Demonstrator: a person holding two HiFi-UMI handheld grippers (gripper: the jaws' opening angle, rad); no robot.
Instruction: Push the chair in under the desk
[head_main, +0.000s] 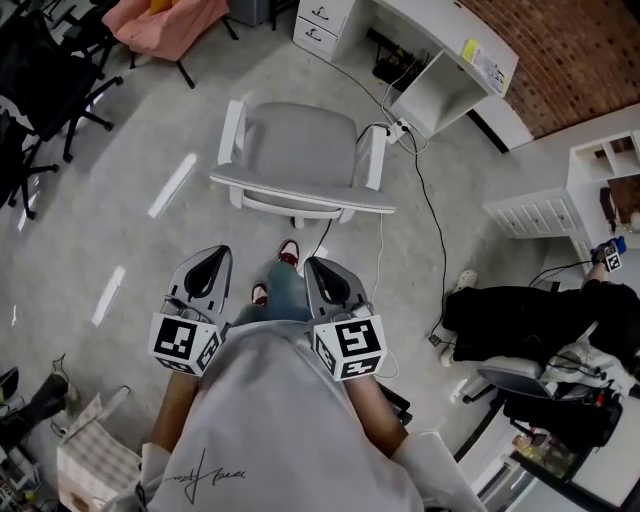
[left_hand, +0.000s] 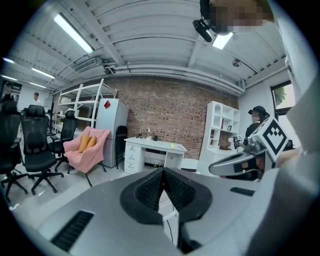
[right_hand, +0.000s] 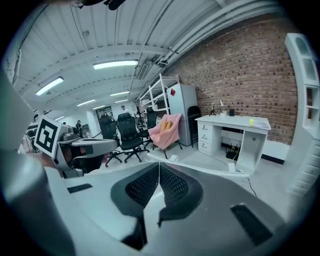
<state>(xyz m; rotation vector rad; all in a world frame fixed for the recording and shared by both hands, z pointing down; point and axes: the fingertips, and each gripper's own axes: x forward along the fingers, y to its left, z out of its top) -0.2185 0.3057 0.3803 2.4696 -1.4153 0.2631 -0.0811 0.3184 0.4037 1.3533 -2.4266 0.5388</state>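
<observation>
— Down on the floor, in the head view, where was the chair (head_main: 300, 160)?

— It stood out in the open, well apart from the white desk (head_main: 440, 60), with its back turned to the person. I think the pushing had not begun yet. The left gripper (head_main: 216, 256) and the right gripper (head_main: 314, 264) were both near the back, but not touching it.

— What did the chair look like?

— It had a pale grey seat, a wide curved back and two white arm rests. A black cable (head_main: 428, 215) lay on the floor beside it, going toward the desk.

— And in the left gripper view?

— Its jaws were pressed together with nothing between them. Far ahead I saw the desk (left_hand: 155, 146) by the brick wall (left_hand: 175, 115).

— And the right gripper view?

— It was the same: jaws squeezed together, holding nothing. Just past them was the chair (right_hand: 200, 166). The top of its back showed as a long white strip, with the desk (right_hand: 235, 122) further off.

— So what came next?

— My guess was that both tips had to go on the back, one on each side. Then they had to push evenly toward the gap under the desk, so the chair would not turn or catch the cable.
</observation>
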